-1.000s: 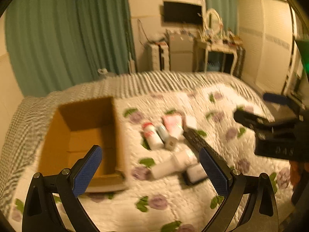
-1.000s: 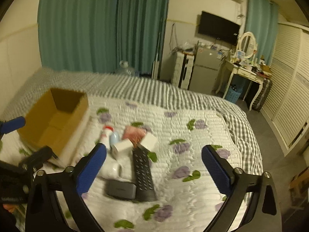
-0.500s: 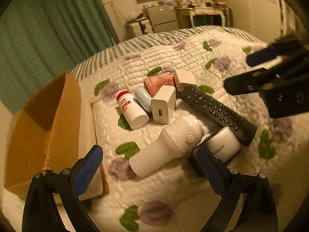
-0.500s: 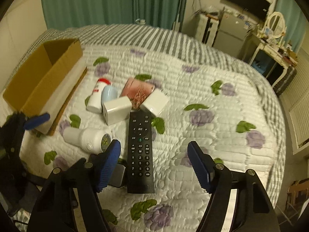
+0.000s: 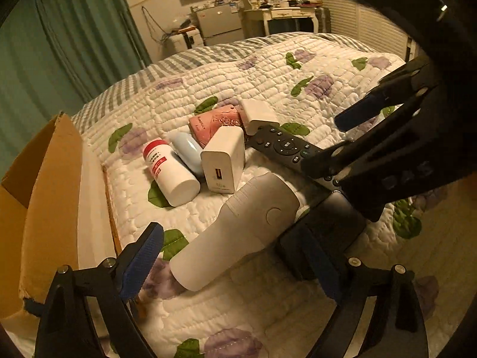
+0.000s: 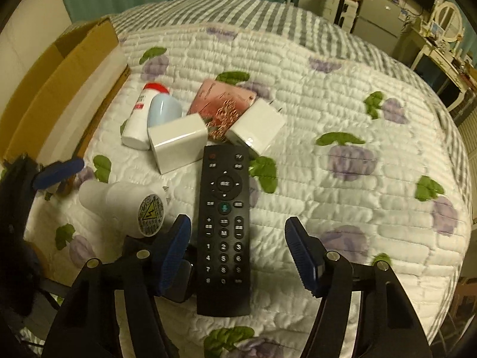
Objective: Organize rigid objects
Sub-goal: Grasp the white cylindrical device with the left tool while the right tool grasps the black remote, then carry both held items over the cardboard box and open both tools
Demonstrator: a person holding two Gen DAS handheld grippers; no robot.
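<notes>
Rigid objects lie clustered on a quilted bed. A black remote [image 6: 224, 223] lies lengthwise between the fingers of my open right gripper [image 6: 238, 253], low over its keypad end. My open left gripper [image 5: 235, 262] straddles the near end of a white cylindrical device [image 5: 238, 229]. A small black box [image 5: 325, 232] lies beside that device. Beyond are a white charger cube [image 5: 222, 159], a red-capped white bottle [image 5: 170, 173], a pale blue item [image 5: 187, 152], a pink box [image 5: 216, 123] and a second white charger [image 5: 259, 113]. An open cardboard box [image 5: 44, 197] stands at the left.
The bed's quilt [image 6: 342, 119] stretches to the right with a grey striped blanket [image 6: 238, 9] behind. Green curtains [image 5: 59, 44], a small fridge and a dressing table stand beyond the bed. The right gripper shows in the left wrist view [image 5: 342, 137].
Both grippers have come down and closer to the objects. The right gripper has narrowed around the remote; the left now straddles the white device.
</notes>
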